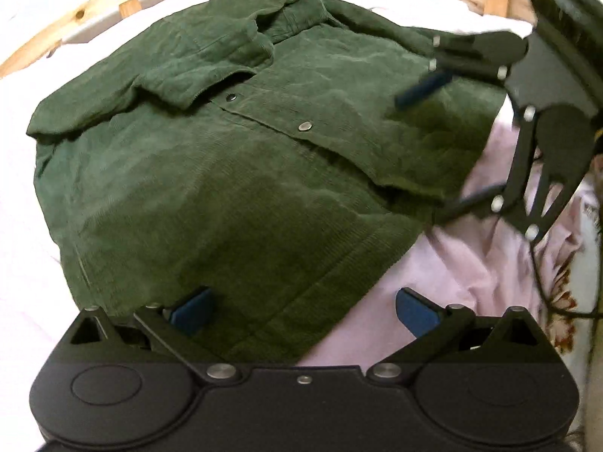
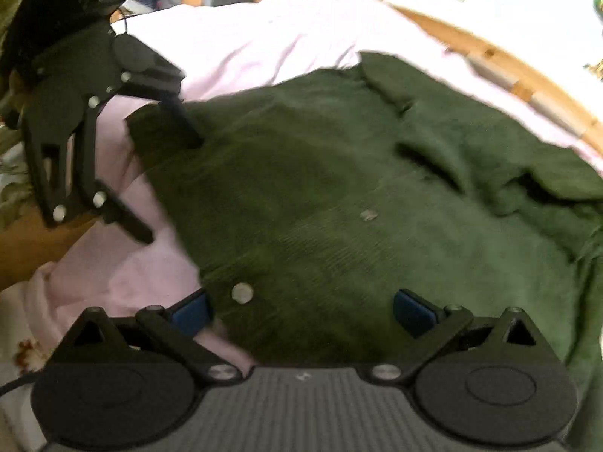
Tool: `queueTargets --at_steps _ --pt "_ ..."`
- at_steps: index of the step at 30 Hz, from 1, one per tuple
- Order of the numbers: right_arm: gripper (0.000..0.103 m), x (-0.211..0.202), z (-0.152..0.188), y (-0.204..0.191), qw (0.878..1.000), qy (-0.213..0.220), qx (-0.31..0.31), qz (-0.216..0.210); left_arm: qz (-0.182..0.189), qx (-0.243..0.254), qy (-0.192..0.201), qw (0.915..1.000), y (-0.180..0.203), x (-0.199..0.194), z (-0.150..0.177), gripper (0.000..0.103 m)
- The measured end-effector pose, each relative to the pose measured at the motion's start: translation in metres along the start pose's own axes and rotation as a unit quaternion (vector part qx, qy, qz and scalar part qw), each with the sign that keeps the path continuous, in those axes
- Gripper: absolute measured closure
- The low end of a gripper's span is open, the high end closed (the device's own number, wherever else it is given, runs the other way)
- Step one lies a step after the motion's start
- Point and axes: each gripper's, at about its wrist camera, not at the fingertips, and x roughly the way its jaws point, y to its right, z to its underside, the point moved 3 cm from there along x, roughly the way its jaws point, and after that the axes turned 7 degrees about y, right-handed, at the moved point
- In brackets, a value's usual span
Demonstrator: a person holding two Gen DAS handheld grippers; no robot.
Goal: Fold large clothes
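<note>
Two claws hang wide open over a dark green corduroy jacket that lies spread, front side up, on a bed covered with a pale pink sheet. In the left wrist view the jacket fills the middle of the frame; its long axis runs from the collar at the upper middle down to the hem at the lower middle, slanted a little to the right, with the snap placket and two metal snaps crossing diagonally. One sleeve is folded across the chest at the upper left. The left claw has its blue pads spread apart, one over the hem, the other over the pink sheet, gripping nothing. The right claw enters from the right edge, blurred, its fingers splayed over the jacket's right side and holding nothing.

In the right wrist view the jacket stretches from left of centre to the right edge, collar end toward the right. The right claw is spread above the snap edge. The left claw reaches in from the upper left, one finger at the jacket's corner. A wooden bed frame curves along the top.
</note>
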Motion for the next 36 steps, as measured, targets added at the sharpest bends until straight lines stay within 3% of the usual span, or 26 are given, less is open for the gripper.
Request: queueTargets --at_steps 2,8,12,21,25,30,31,34,36 --pt "0.001 -0.006 -0.005 0.002 0.999 0.025 0.002 0.024 0.002 -0.001 0.002 1.0000 -0.002 0.000 -0.001 0.001" --pt "0.001 -0.017 -0.018 0.039 0.987 0.076 0.122 0.069 0.003 -0.010 0.007 0.9999 -0.003 0.000 -0.003 0.001" --pt "0.001 -0.005 -0.023 0.056 0.982 0.081 0.150 0.084 -0.033 0.016 0.005 0.9993 -0.002 0.005 -0.003 0.002" --pt "0.004 0.000 -0.019 0.078 0.968 0.085 0.206 0.119 -0.062 0.017 0.004 0.9979 -0.019 0.006 -0.001 0.002" --pt "0.004 -0.002 -0.009 0.086 0.960 0.083 0.246 0.109 -0.075 0.045 0.016 0.9960 -0.013 0.005 -0.003 0.009" --pt "0.004 -0.005 -0.009 0.083 0.957 0.086 0.252 0.113 -0.105 0.089 0.028 0.9901 -0.010 0.010 -0.013 0.015" --pt "0.004 -0.005 -0.009 0.082 0.958 0.087 0.250 0.113 -0.103 0.088 0.026 0.9905 -0.010 0.012 -0.015 0.022" --pt "0.003 -0.006 -0.011 0.076 0.961 0.086 0.236 0.116 -0.052 0.066 0.022 0.9962 -0.016 0.013 -0.030 0.071" --pt "0.002 -0.009 -0.011 0.073 0.962 0.089 0.224 0.125 -0.040 0.038 0.038 0.9978 -0.024 0.005 -0.042 0.078"
